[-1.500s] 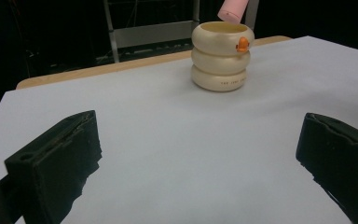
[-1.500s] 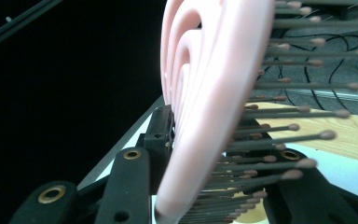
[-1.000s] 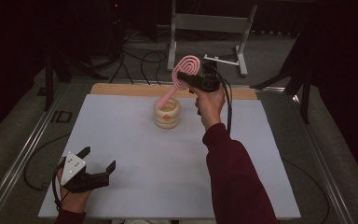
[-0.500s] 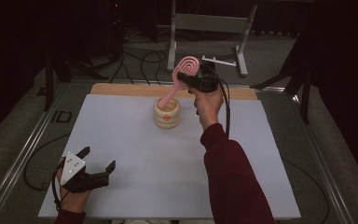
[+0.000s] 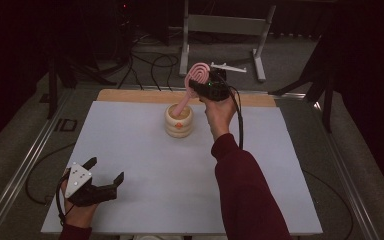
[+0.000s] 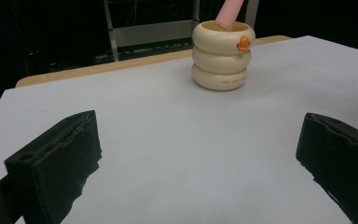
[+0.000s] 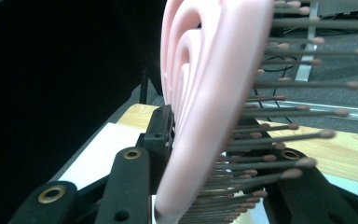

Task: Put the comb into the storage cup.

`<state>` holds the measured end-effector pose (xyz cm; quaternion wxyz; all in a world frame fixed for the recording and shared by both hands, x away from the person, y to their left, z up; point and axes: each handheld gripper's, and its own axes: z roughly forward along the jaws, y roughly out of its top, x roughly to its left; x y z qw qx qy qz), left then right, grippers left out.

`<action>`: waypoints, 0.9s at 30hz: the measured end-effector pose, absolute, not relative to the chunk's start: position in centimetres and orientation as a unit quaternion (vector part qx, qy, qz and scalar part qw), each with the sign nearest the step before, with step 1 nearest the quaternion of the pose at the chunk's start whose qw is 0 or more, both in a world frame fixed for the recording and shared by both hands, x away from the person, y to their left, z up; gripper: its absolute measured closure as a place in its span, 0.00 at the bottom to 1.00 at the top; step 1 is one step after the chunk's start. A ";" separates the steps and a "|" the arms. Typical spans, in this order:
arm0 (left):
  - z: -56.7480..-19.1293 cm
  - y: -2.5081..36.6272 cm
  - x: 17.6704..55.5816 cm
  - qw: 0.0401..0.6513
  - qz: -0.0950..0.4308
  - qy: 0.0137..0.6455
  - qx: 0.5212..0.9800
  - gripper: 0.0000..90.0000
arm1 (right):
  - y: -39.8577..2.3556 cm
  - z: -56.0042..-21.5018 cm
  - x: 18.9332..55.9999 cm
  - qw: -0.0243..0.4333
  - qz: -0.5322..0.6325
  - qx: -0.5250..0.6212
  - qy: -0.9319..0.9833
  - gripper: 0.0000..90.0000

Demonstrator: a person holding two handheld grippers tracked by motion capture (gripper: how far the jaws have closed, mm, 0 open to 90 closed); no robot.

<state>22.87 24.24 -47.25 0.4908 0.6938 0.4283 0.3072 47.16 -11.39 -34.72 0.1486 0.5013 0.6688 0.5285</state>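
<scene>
pink hairbrush (image 5: 196, 80) sat clamped in the right gripper (image 5: 207, 86), handle slanting down, apparently into the cream holder (image 5: 179, 120); left gripper (image 5: 100, 176), fingers wide, rested well nearer the person than the holder.

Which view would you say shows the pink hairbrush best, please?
The high view: the whole hairbrush, handle in the cream holder. The right gripper view blurs its head and bristles; the left gripper view catches its handle tip.

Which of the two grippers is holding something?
The right gripper, shut on the pink hairbrush above the cream holder; the left gripper is open and empty.
</scene>
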 end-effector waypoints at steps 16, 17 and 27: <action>-47.3 24.2 22.9 0.489 0.307 0.426 0.696 0.00 | -10.8 -35.5 46.7 0.169 0.530 0.503 0.661 0.71; -47.3 24.2 22.9 0.489 0.307 0.426 0.697 0.00 | -10.8 -35.7 46.7 0.168 0.530 0.504 0.661 0.71; -47.3 24.1 22.9 0.488 0.308 0.424 0.698 0.00 | -10.2 -36.7 46.7 0.167 0.525 0.509 0.662 0.71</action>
